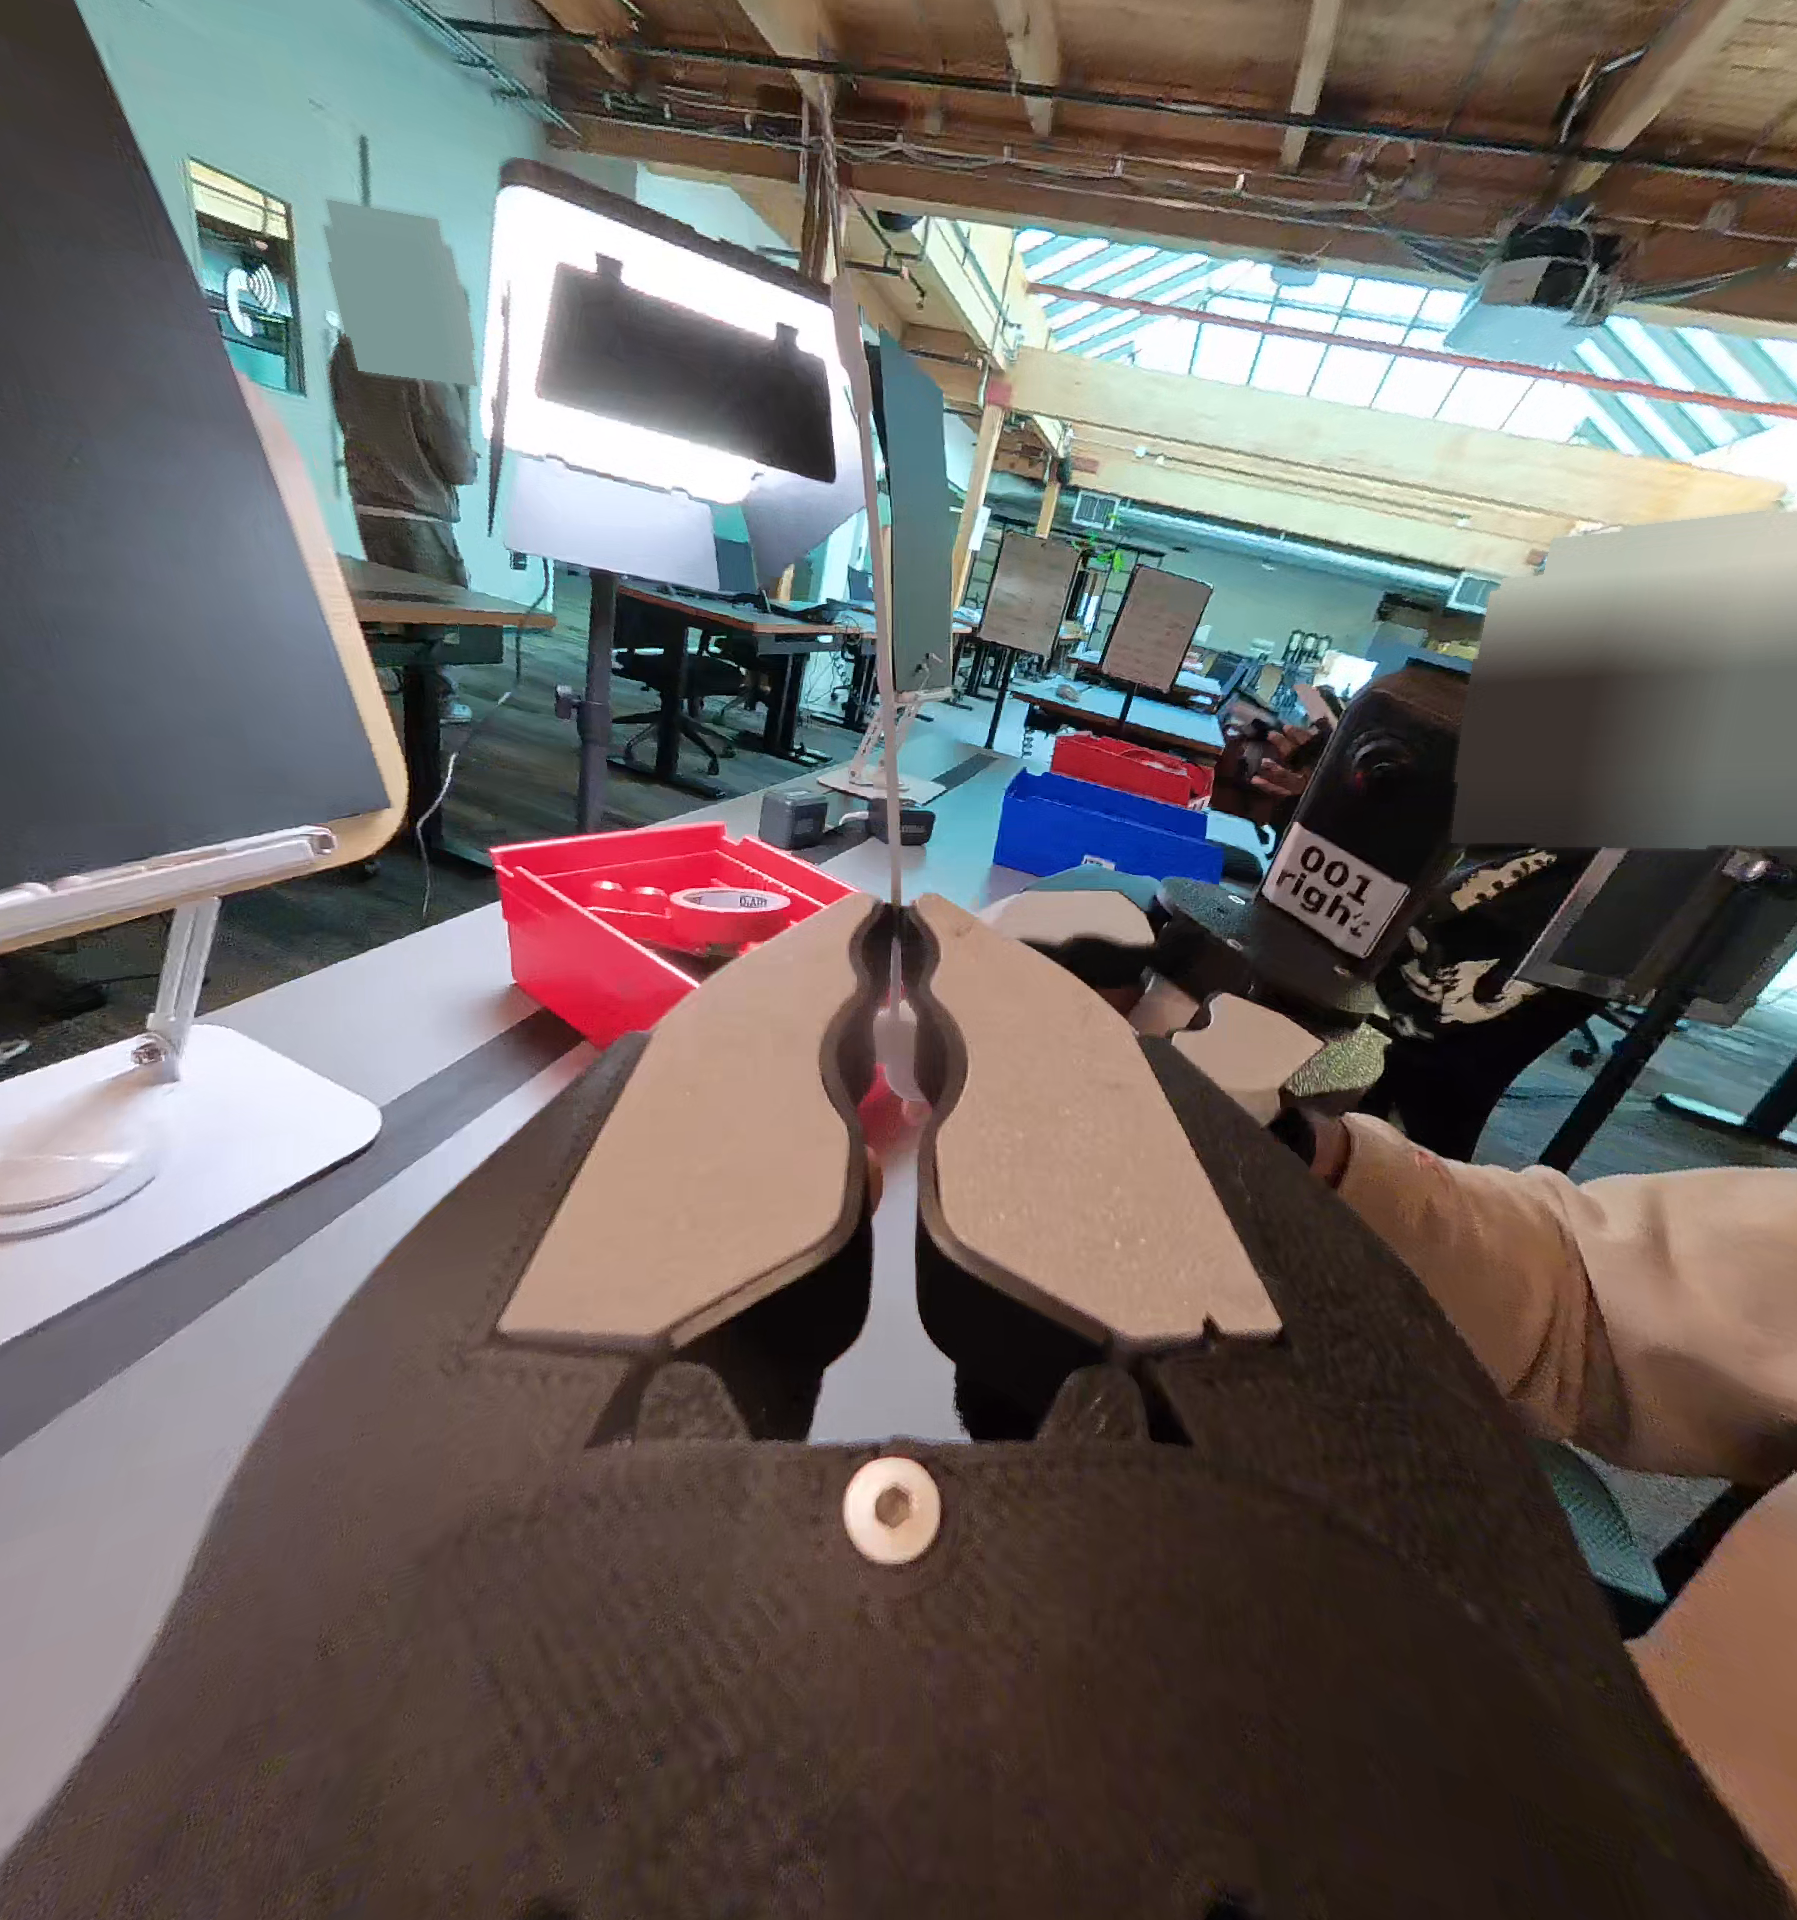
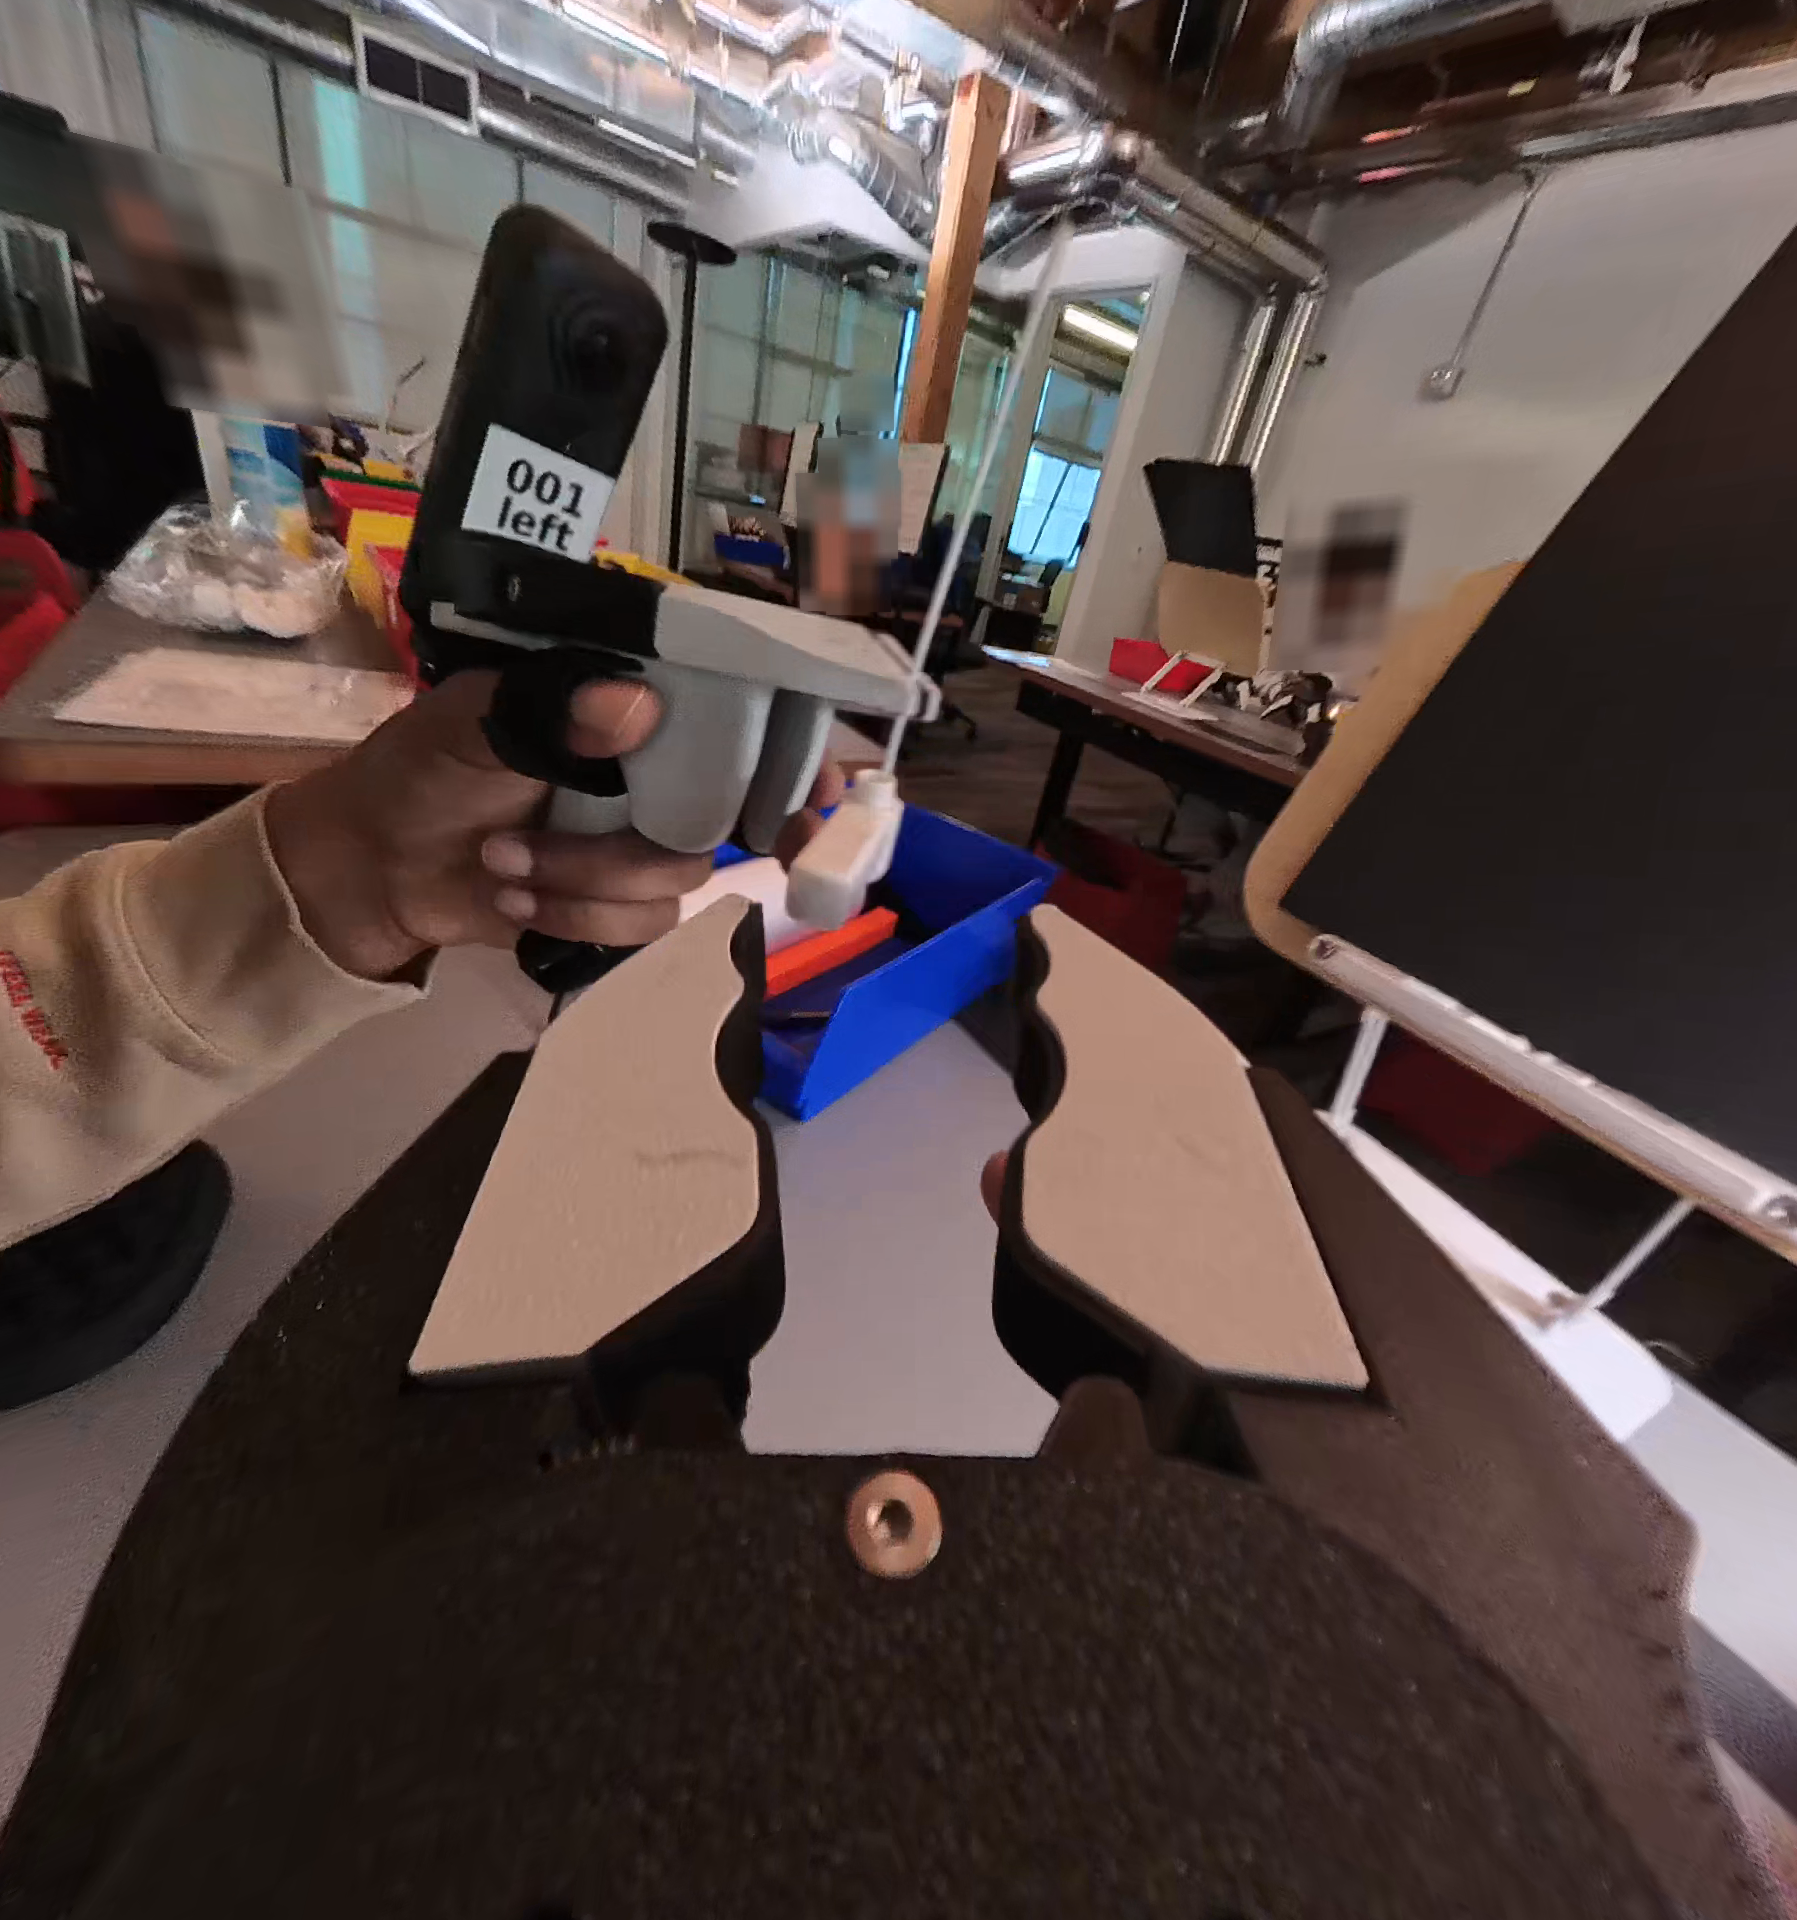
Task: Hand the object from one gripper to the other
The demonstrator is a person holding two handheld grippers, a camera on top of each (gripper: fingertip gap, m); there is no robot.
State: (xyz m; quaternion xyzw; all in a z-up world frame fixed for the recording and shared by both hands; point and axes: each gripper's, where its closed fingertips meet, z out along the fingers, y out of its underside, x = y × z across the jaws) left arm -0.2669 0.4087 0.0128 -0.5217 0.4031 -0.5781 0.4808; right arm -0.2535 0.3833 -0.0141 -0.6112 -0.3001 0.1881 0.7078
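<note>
Between the left gripper's (image 1: 899,925) closed jaws stands a thin white cable (image 1: 878,582).

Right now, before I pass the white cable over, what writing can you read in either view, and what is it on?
I won't quote writing; here is where it stands.
White sticker on the right gripper: legible print.
Matching sticker on the left gripper: legible print.
Tape roll in the red bin: small print.
Cream sleeve: red stitching, blurred.
</note>
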